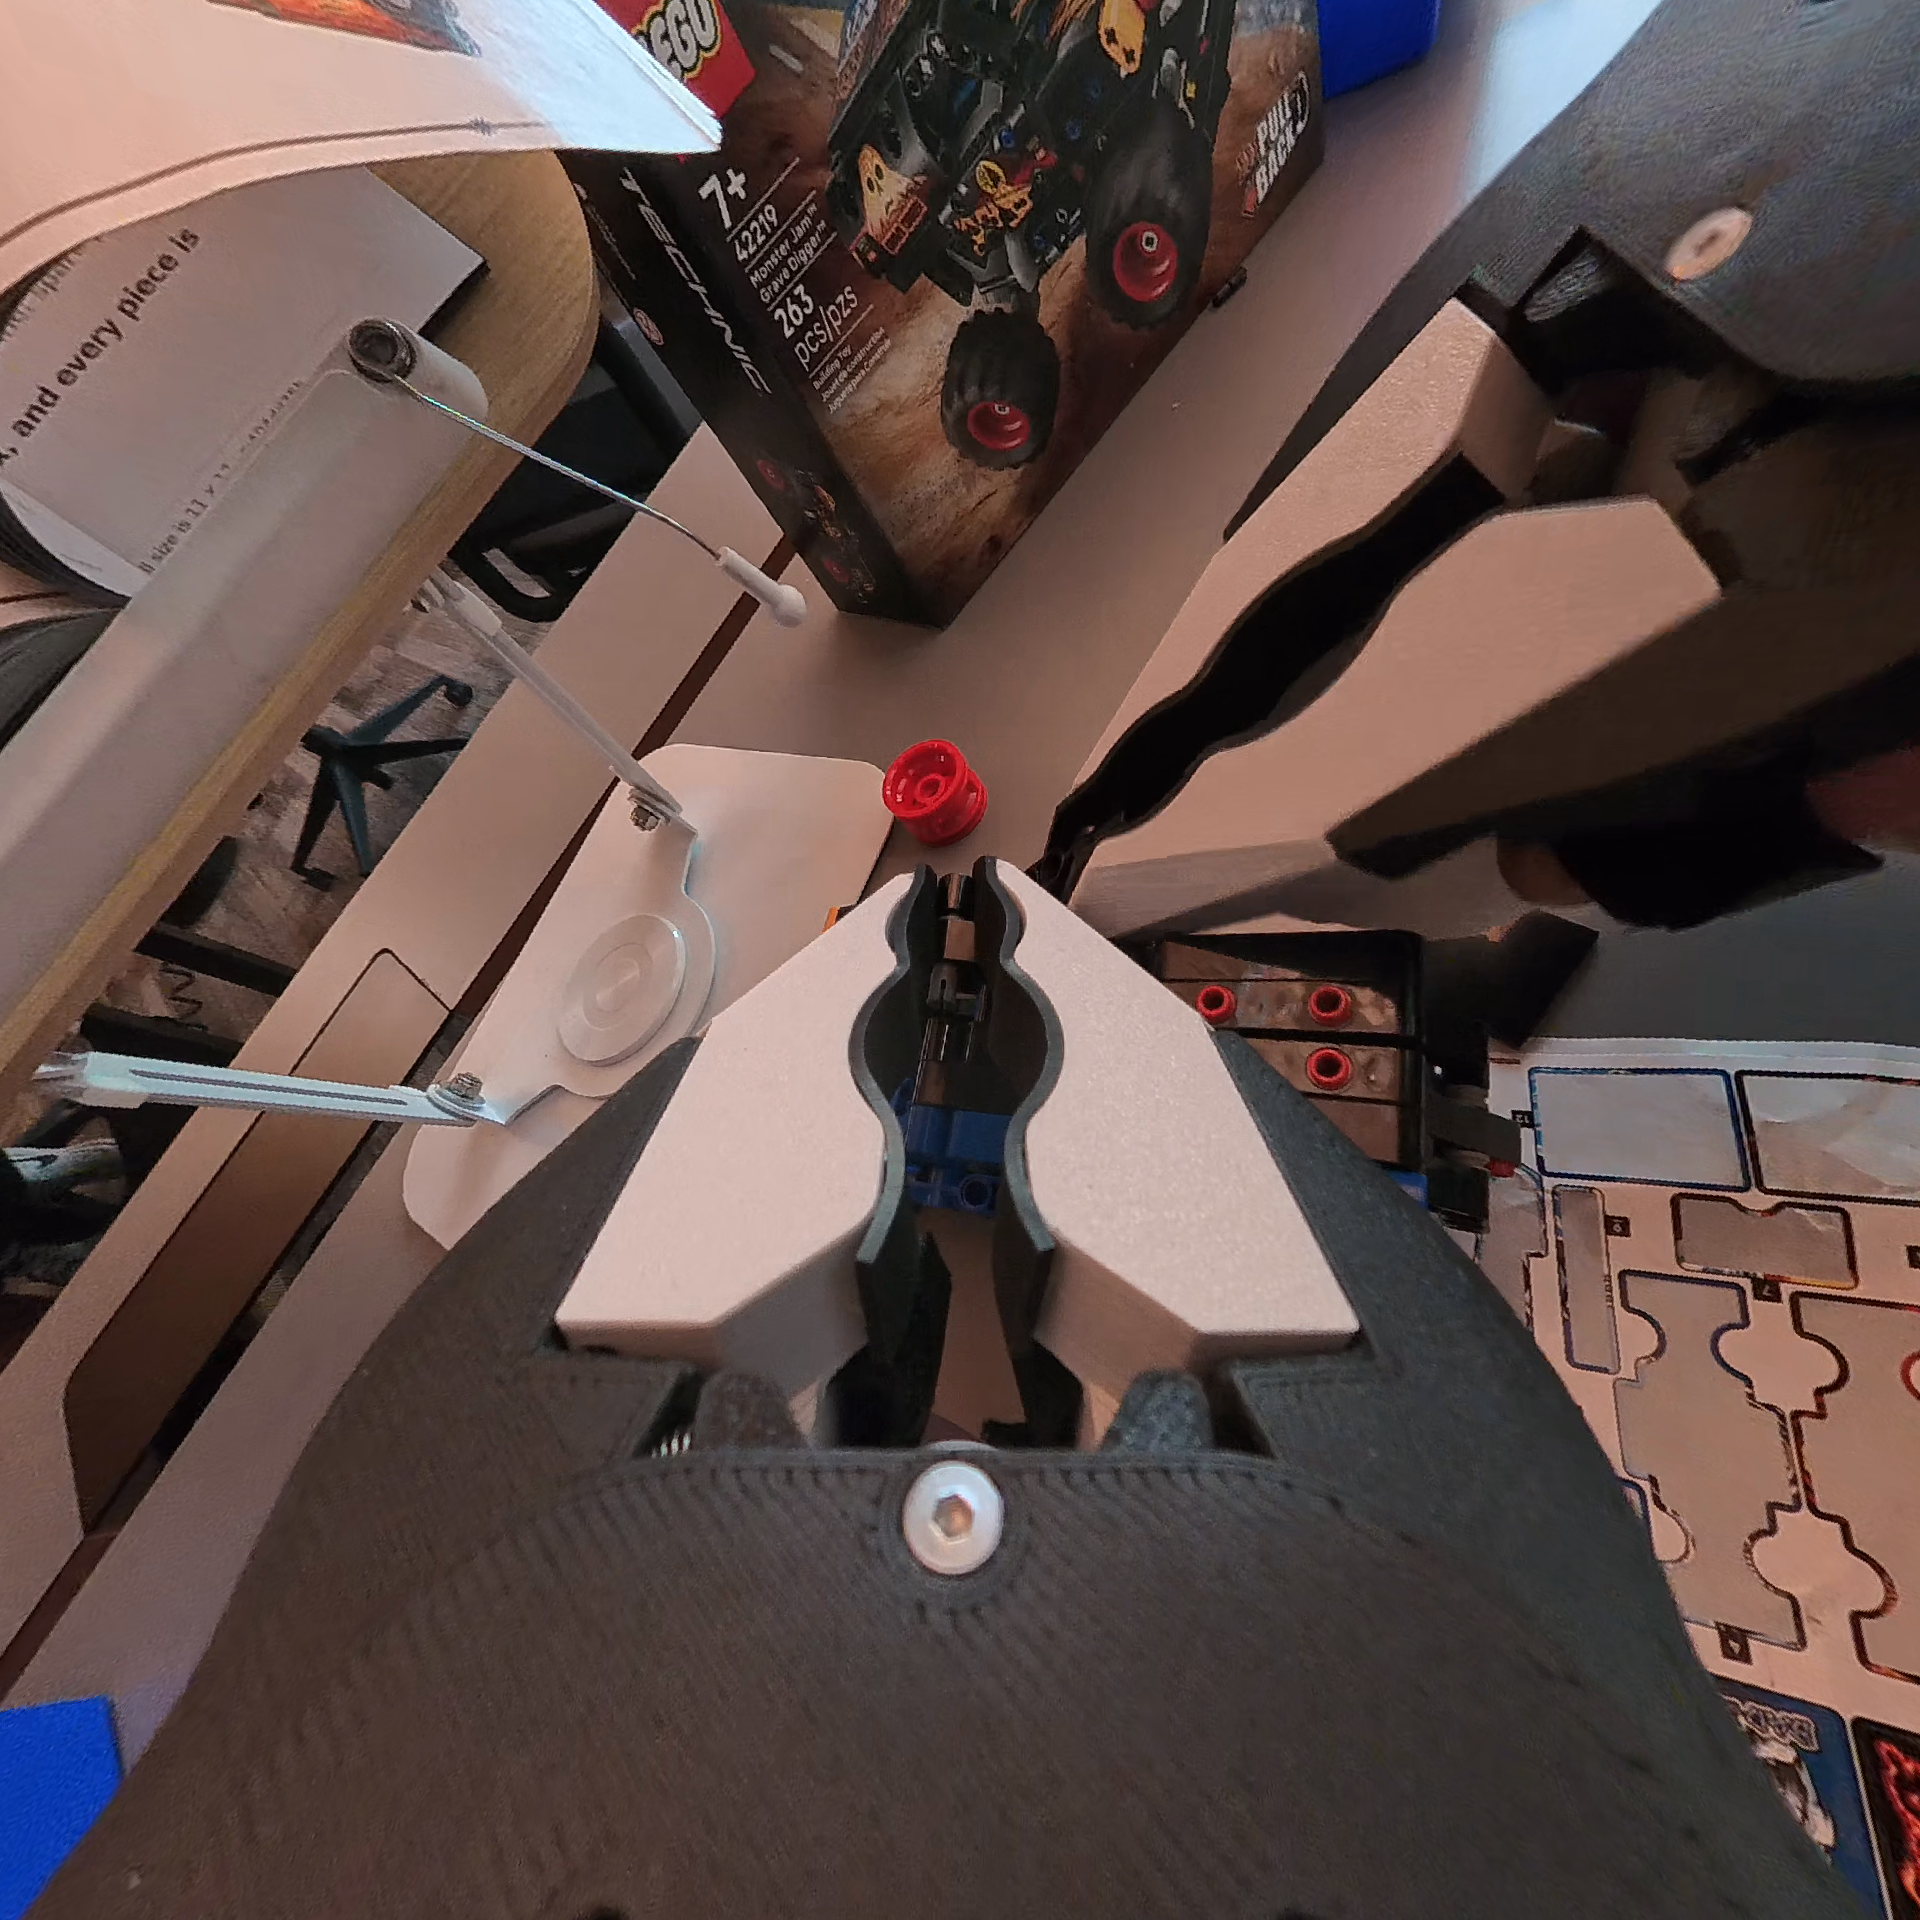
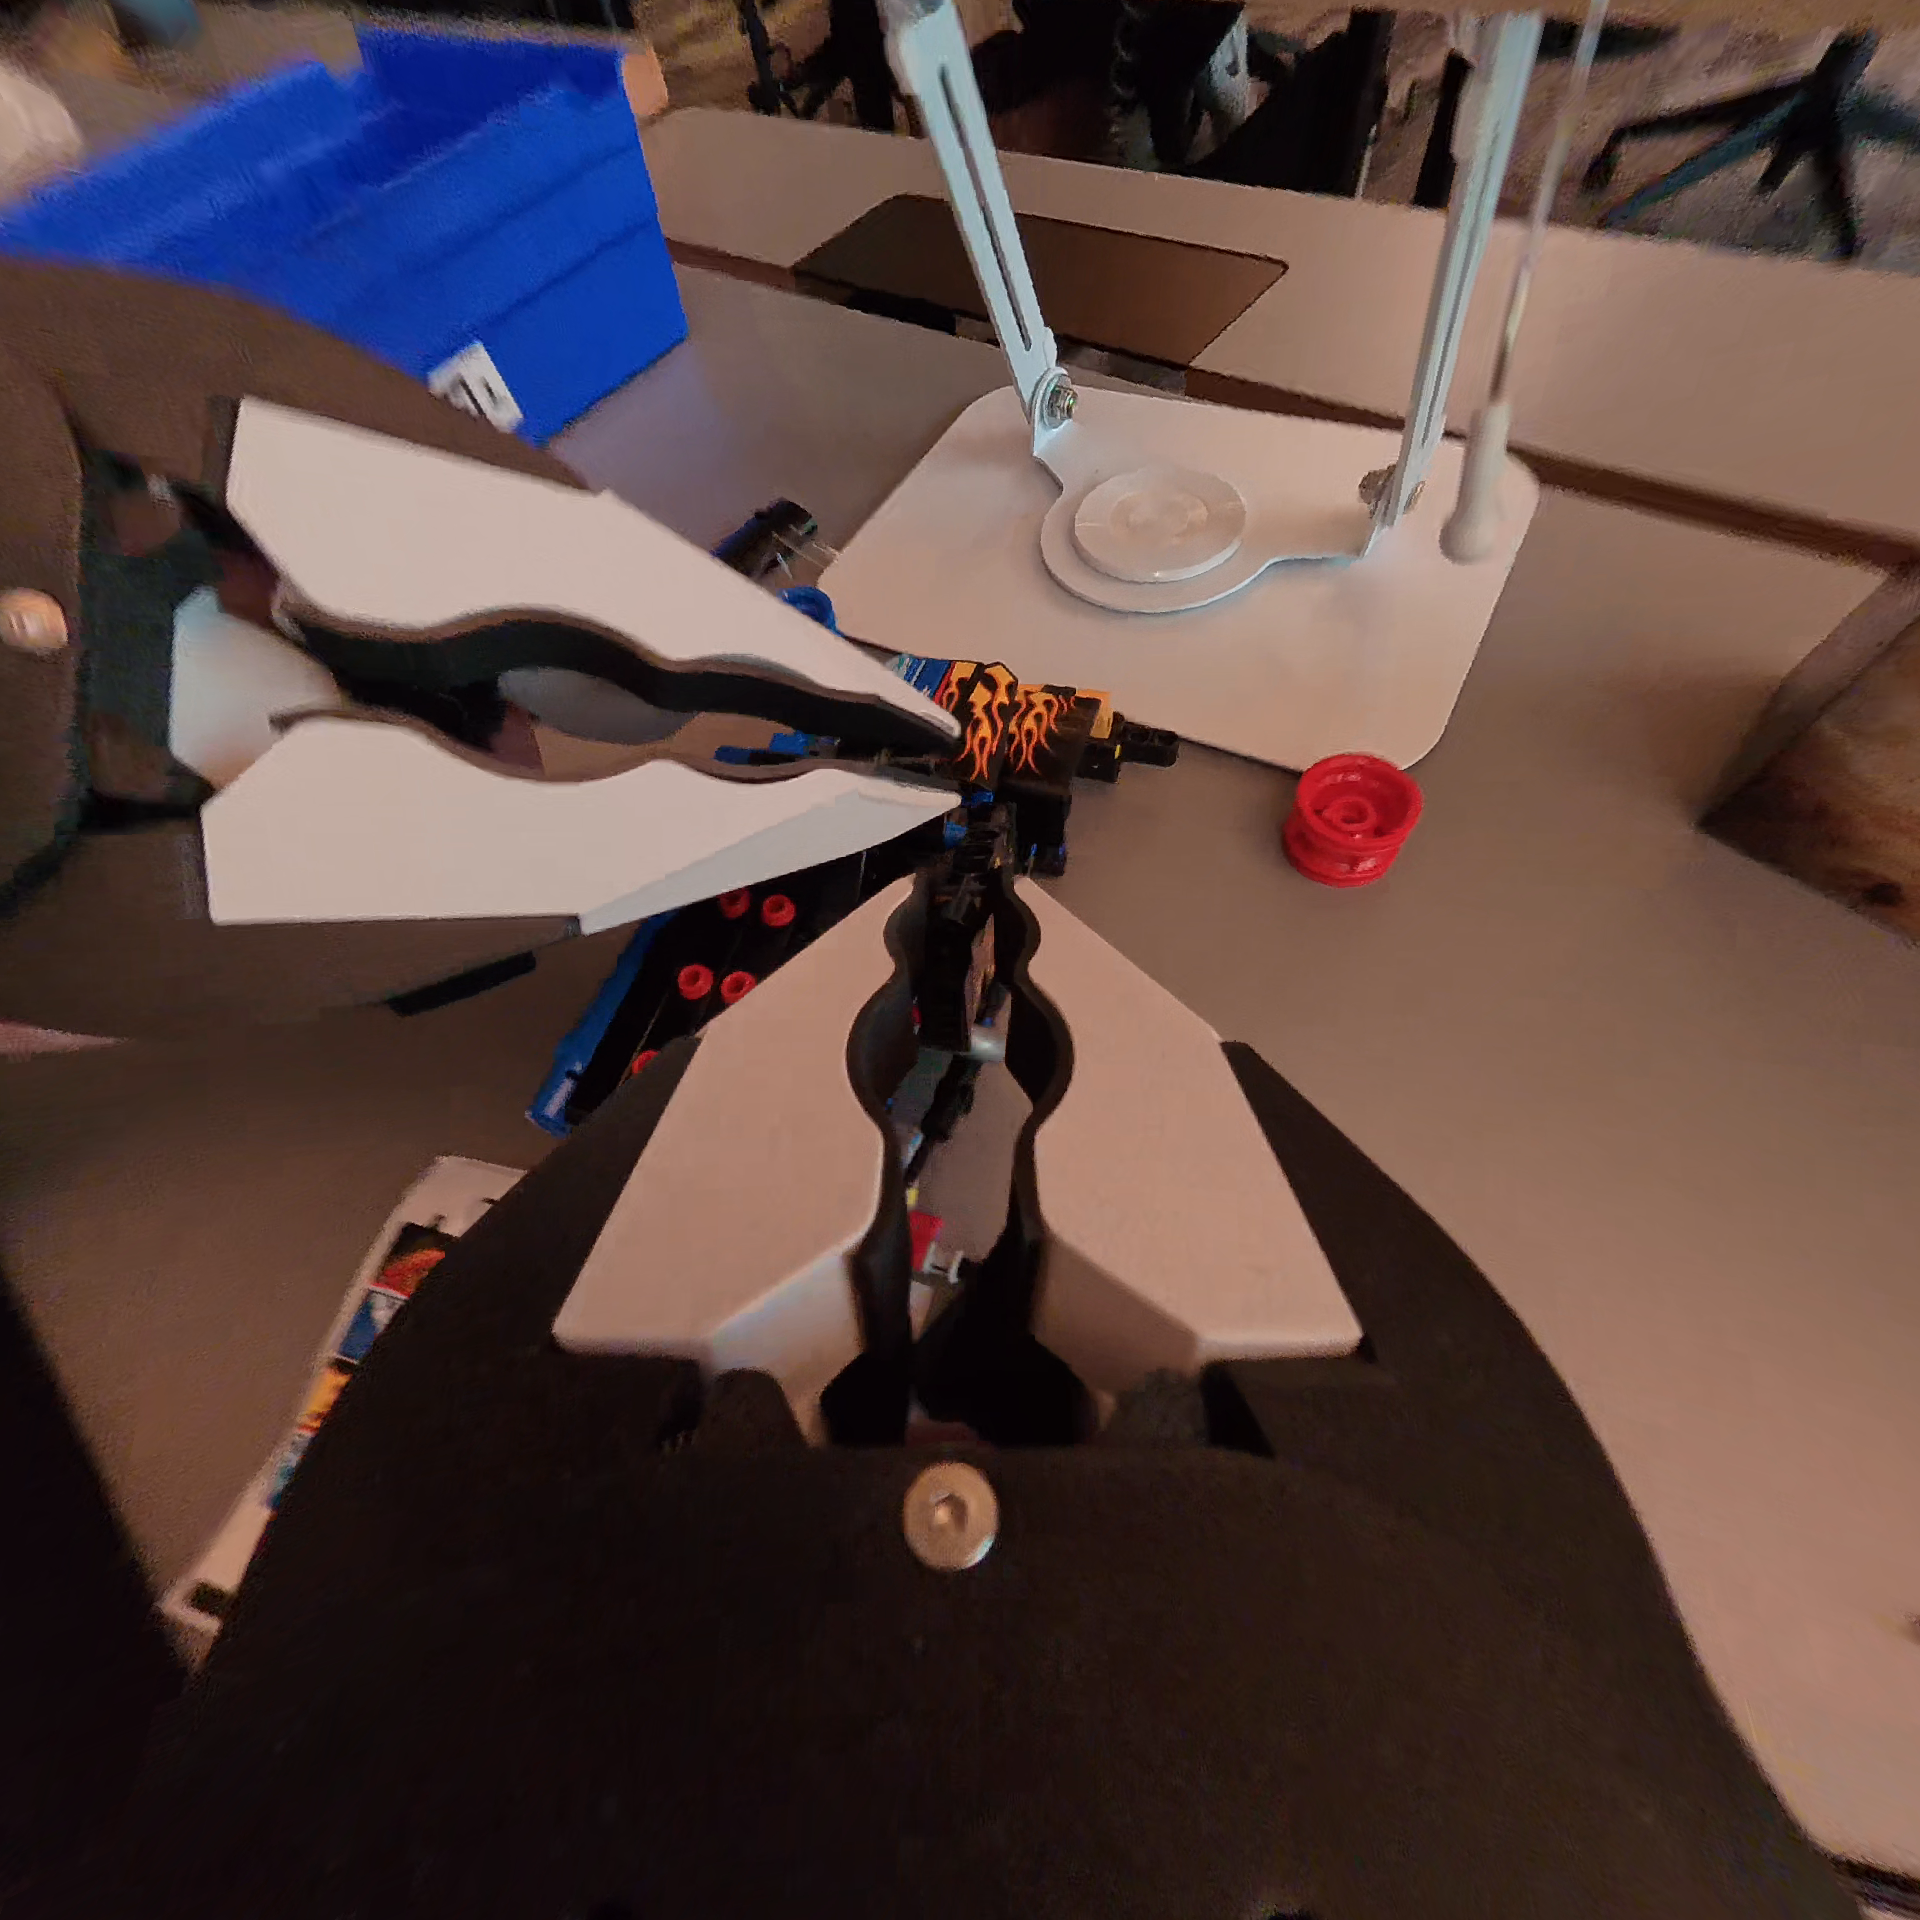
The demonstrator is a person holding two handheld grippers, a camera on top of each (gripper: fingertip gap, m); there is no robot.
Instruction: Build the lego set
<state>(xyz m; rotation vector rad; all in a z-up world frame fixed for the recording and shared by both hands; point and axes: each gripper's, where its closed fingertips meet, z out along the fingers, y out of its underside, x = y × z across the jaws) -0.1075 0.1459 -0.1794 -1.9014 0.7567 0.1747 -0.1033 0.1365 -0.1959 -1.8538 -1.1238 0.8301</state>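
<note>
Both tongs are narrowed onto 1 black lego model [image 2: 1023, 743]: left gripper [image 1: 951, 883] and right gripper [image 2: 961, 894] pinch it; red wheel [image 2: 1351, 819] sits right, near the white stand base [image 2: 1330, 665].

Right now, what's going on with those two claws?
Left gripper and right gripper both shut on lego model. Red wheel loose on table. Nothing in the way.

1. The left gripper [image 1: 958, 883] has its jaws nearly closed, clamped on a small piece.
2. The right gripper [image 2: 961, 894] is likewise pinched closed, its tips meeting the left's at an angle.
</note>
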